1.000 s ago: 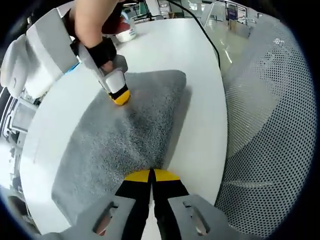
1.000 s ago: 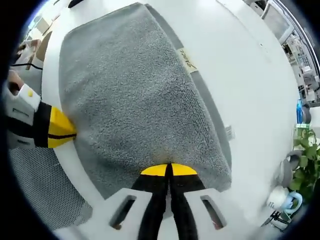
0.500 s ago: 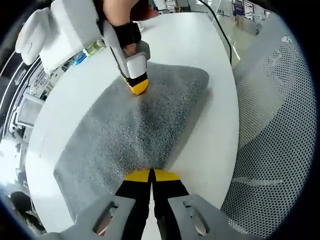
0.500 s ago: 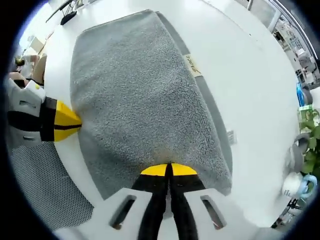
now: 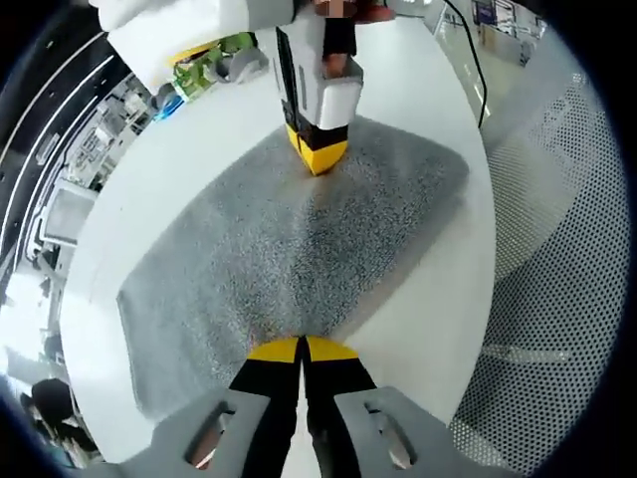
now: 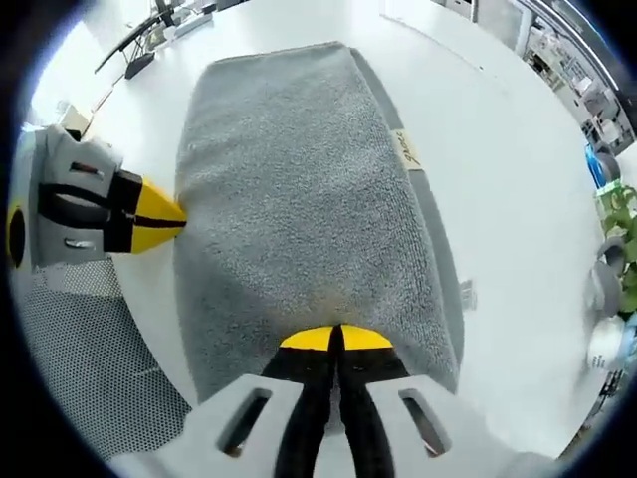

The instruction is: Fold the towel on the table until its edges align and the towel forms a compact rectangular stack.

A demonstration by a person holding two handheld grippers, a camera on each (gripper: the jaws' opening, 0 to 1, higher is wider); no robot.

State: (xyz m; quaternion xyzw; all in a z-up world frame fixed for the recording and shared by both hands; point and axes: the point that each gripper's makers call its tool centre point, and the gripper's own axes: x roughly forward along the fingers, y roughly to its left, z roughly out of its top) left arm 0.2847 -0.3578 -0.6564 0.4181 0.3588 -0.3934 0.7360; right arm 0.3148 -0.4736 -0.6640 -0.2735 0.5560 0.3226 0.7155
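A grey towel (image 5: 289,249) lies folded over on the white round table (image 5: 199,129). In the right gripper view the towel (image 6: 299,219) shows a lower layer sticking out along its right side with a small label (image 6: 406,149). My left gripper (image 5: 302,350) is shut on the towel's near edge. It also appears in the right gripper view as the left gripper (image 6: 159,217) at the towel's left edge. My right gripper (image 6: 336,340) is shut on the towel's near edge. In the left gripper view the right gripper (image 5: 318,156) pinches the far edge, held by a hand.
A perforated mesh chair back (image 5: 557,299) stands just past the table's edge. A black cable (image 5: 468,50) runs across the far tabletop. Cups and a green plant (image 6: 612,259) sit at the table's side. Bare white tabletop (image 6: 528,219) lies beside the towel.
Both views have swung round. The right gripper, still pinching the towel, has drifted toward the middle of the left gripper view, and the towel lies flatter and more spread.
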